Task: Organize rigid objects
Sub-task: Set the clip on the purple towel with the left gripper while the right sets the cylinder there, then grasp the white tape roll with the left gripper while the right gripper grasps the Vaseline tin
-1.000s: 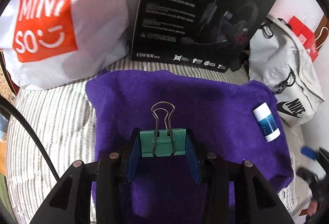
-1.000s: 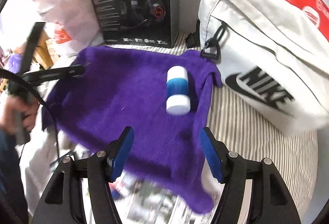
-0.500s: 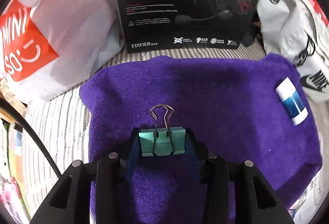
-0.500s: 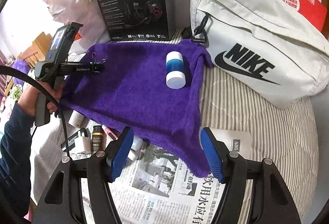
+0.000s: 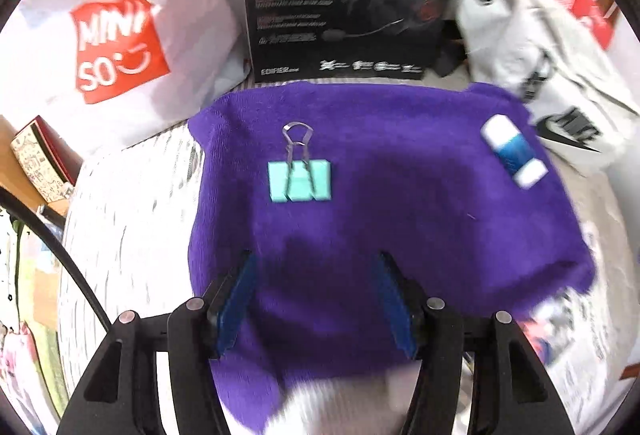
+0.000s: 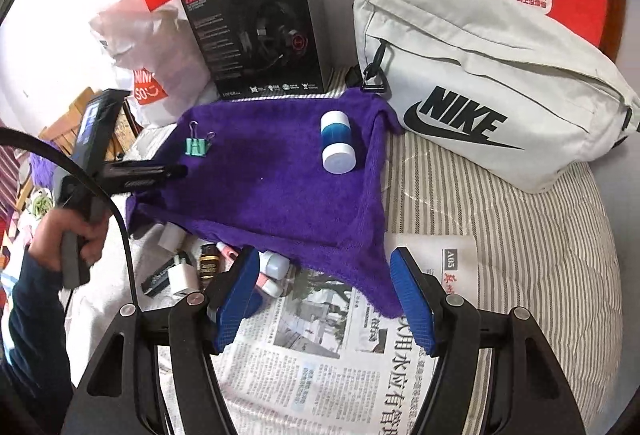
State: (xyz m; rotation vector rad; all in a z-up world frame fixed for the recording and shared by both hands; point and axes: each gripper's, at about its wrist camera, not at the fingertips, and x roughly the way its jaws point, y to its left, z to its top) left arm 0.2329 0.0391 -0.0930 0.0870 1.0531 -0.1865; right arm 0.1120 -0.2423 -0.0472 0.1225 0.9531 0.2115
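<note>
A green binder clip (image 5: 299,180) lies free on the purple towel (image 5: 400,219), near its far left corner; in the right wrist view the binder clip (image 6: 196,146) rests there too. My left gripper (image 5: 314,295) has drawn back from it, its jaws opening with nothing between them; that left gripper (image 6: 176,171) hovers over the towel's left edge, held by a hand. A blue and white cylinder (image 6: 337,147) lies toward the towel's right side, the same cylinder (image 5: 513,151) in the left view. My right gripper (image 6: 324,299) is open and empty above the towel's near edge.
Several small items (image 6: 188,271) lie on a newspaper (image 6: 320,355) at the towel's near edge. A black headset box (image 6: 256,35), a white shopping bag (image 5: 112,47) and a white Nike bag (image 6: 488,87) stand behind the towel on the striped bedding (image 6: 520,235).
The left gripper let go of the binder clip, opened and pulled back, leaving the clip on the towel. The right gripper drew back and rose, staying open.
</note>
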